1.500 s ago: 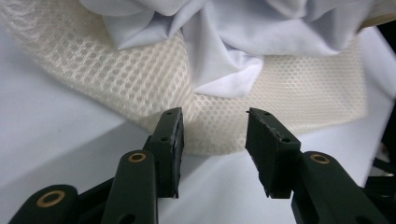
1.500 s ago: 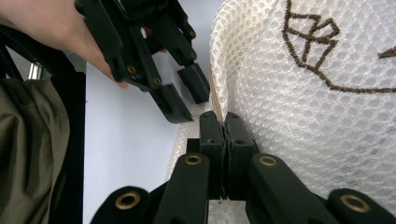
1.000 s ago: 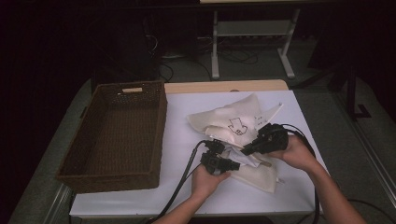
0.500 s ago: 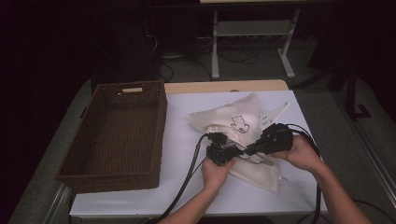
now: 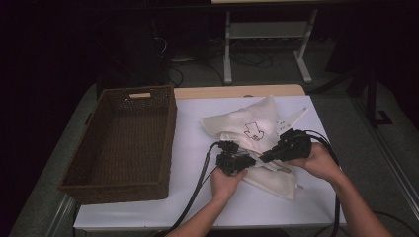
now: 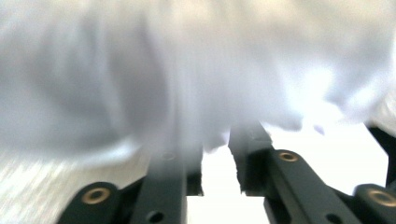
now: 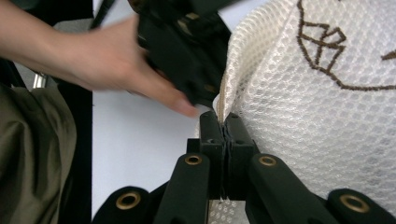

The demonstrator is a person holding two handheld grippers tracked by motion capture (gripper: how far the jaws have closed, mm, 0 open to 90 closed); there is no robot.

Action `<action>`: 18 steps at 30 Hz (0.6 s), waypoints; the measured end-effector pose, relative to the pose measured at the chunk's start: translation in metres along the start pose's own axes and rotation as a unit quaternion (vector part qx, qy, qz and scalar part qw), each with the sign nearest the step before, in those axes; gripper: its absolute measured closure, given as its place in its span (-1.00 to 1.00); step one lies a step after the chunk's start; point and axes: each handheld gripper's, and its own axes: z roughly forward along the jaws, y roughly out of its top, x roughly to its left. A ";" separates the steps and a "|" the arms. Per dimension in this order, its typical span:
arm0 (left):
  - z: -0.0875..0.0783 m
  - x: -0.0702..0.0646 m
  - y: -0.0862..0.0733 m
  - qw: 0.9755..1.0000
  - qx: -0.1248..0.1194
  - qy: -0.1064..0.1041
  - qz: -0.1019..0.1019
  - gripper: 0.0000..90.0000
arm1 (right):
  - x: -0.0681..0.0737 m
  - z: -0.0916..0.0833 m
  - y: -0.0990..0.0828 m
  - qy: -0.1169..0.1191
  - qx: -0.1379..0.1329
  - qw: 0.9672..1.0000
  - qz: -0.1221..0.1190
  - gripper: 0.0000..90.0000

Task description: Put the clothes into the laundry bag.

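Observation:
A cream mesh bag (image 5: 257, 123) with a brown stitched figure lies crumpled on the white table (image 5: 197, 197). My right gripper (image 5: 265, 157) comes in from the right and is shut on the bag's seamed edge (image 7: 223, 100); the mesh (image 7: 317, 93) bulges to the right of the jaws. My left gripper (image 5: 247, 161) faces it at the bag's near-left edge. Its jaws have just been opening and stand a little apart (image 6: 215, 140). Blurred white cloth (image 6: 187, 60) drapes over their tips, and bare table shows through the gap. The other hand holding the left gripper (image 7: 187, 65) shows close by in the right gripper view.
A brown wicker basket (image 5: 170, 133) stands at the table's left, with nothing visible inside. Black cables (image 5: 197, 187) trail from the grippers off the near edge. A white strip (image 5: 294, 118) lies by the bag's far right corner. Beyond the table is a dark floor with a white frame.
The left gripper has shifted slightly away from the near edge, up to the bag's edge beside the right gripper. The right gripper has kept its hold on the bag.

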 end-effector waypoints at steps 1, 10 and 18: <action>-0.005 0.000 -0.002 1.000 0.003 -0.005 0.000 0.52 | 0.000 0.001 0.000 0.000 0.001 1.000 0.001 0.96; -0.052 0.012 -0.004 1.000 0.001 0.007 0.006 -0.06 | -0.001 0.002 0.000 -0.003 0.006 1.000 -0.001 0.96; -0.055 0.031 0.020 1.000 -0.025 0.011 -0.007 -0.21 | 0.000 0.002 0.002 -0.007 0.009 1.000 -0.008 0.95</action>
